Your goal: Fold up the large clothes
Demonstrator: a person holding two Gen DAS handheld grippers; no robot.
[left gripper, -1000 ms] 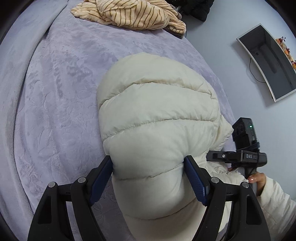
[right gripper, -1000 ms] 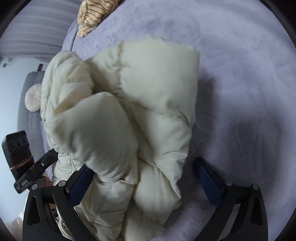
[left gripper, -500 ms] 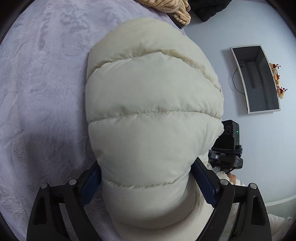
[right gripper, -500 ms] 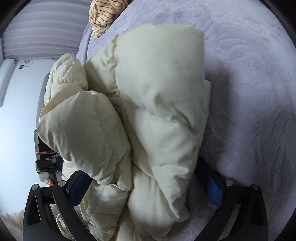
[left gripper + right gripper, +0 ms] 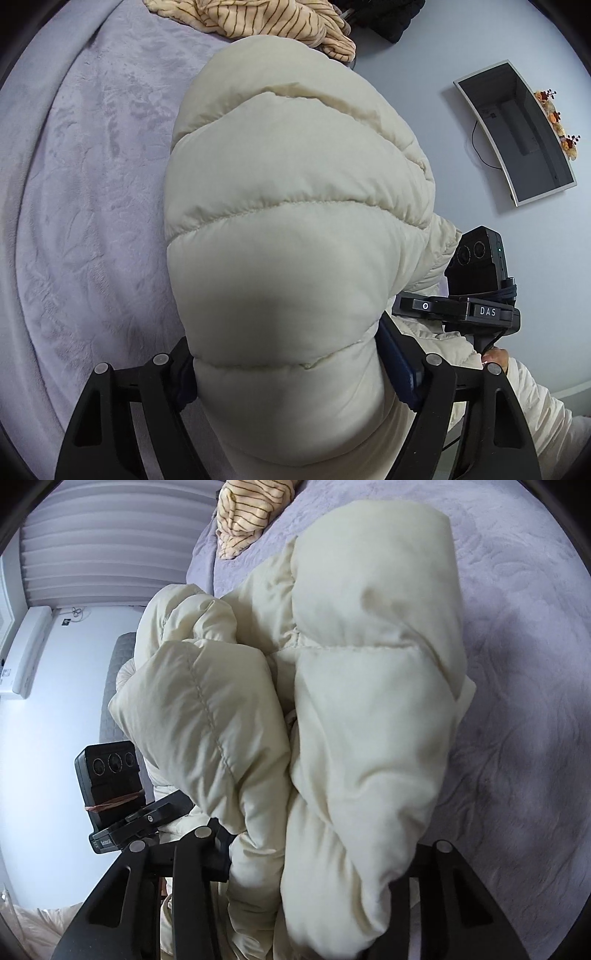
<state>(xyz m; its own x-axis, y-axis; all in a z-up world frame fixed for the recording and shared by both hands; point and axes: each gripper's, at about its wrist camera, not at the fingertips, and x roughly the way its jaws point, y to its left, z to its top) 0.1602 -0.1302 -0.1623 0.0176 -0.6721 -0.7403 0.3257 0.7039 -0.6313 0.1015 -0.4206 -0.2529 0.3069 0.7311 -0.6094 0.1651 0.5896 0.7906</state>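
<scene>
1. Two grippers clamp one cream puffer jacket (image 5: 295,229), a thick bundle lifted partly above the lilac bed cover (image 5: 85,206); its far end seems to rest on the bed.

2. Left gripper (image 5: 291,373): its jaws are closing, with a fat quilted roll of the jacket wedged between them and both blue pads pressed into the fabric, so it is pinching the jacket.

3. Right gripper (image 5: 314,853): its jaws are closing too, squeezed around several bunched layers of the jacket (image 5: 332,709); the pads themselves are buried in the cloth, but the fabric bulges out on either side of them.

4. Risk, slipping: the shell looks smooth and the filling springy, so a compressed roll could squirm out of either grip, most likely if the bundle is swung or pulled quickly.

5. Risk, uneven fold: the right side holds loose, overlapping folds. If only the outer layers are caught, the inner ones may slide down and the fold would open up.

6. Risk, rebound: once laid flat, trapped air may push the jacket back open unless it is pressed down.

7. Risk, clutter: a striped garment (image 5: 258,22) lies near the far end of the jacket, and a careless sweep forward could drag it along.
</scene>
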